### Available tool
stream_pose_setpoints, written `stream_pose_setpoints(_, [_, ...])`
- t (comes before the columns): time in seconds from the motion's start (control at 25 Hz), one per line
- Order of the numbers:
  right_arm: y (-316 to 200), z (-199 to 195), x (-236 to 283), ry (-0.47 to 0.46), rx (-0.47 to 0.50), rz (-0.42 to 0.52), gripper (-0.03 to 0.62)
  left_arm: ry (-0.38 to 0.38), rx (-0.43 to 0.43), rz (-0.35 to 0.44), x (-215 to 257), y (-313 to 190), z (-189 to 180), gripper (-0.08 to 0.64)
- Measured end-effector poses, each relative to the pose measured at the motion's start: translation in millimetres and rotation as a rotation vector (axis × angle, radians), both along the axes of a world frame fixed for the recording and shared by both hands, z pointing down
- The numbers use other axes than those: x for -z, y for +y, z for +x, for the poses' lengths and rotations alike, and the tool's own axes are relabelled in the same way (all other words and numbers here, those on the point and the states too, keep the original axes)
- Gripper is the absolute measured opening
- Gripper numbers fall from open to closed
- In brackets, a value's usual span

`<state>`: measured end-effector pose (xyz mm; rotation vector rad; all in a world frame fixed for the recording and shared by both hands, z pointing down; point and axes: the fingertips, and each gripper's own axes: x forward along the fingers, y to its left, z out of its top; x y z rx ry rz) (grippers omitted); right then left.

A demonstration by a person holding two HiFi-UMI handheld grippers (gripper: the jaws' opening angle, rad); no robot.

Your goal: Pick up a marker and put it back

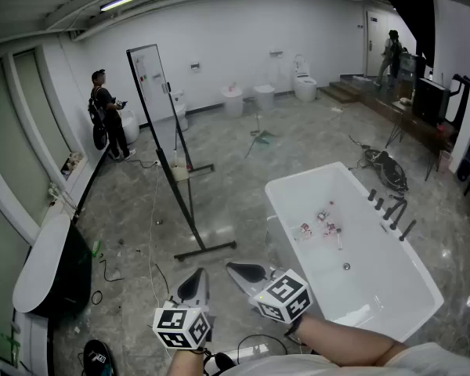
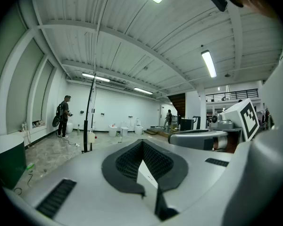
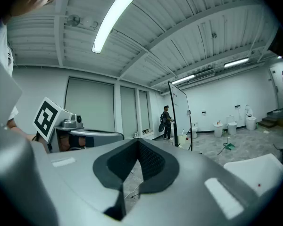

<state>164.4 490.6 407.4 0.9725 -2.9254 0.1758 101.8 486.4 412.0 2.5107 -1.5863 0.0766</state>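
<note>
I cannot pick out a marker for certain. Several small red and white items lie on the floor of a white bathtub at the right; they are too small to name. A tall board on a black stand is in the middle of the room. My left gripper and right gripper are held low at the bottom edge, side by side, pointing out into the room. Both are shut with nothing between the jaws. In the left gripper view the left gripper's pads meet at the tip, as do the right gripper's in its own view.
A person stands by the far left wall. Toilets and basins line the back wall. Dark fittings lie on the tub's right rim. Cables trail over the grey floor. A long white tub stands at the left.
</note>
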Motion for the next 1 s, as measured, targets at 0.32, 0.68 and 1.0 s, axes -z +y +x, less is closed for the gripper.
stream_pose_setpoints(0.32, [-5,-4,-4,-0.004,-0.002,-0.006,-0.002,0.012,0.006,0.001,-2,-6,-6,0.002])
stream_pose_setpoints(0.68, [-17,-24,-9,-0.018,0.007,-0.032,0.000,0.023,-0.003,-0.017,-9,-21,-23,0.002])
stream_pose_setpoints(1.0, [-46,-82,-16,-0.072,0.041,-0.064,0.000,0.036,-0.044,-0.049,-24,-61,-75,0.002])
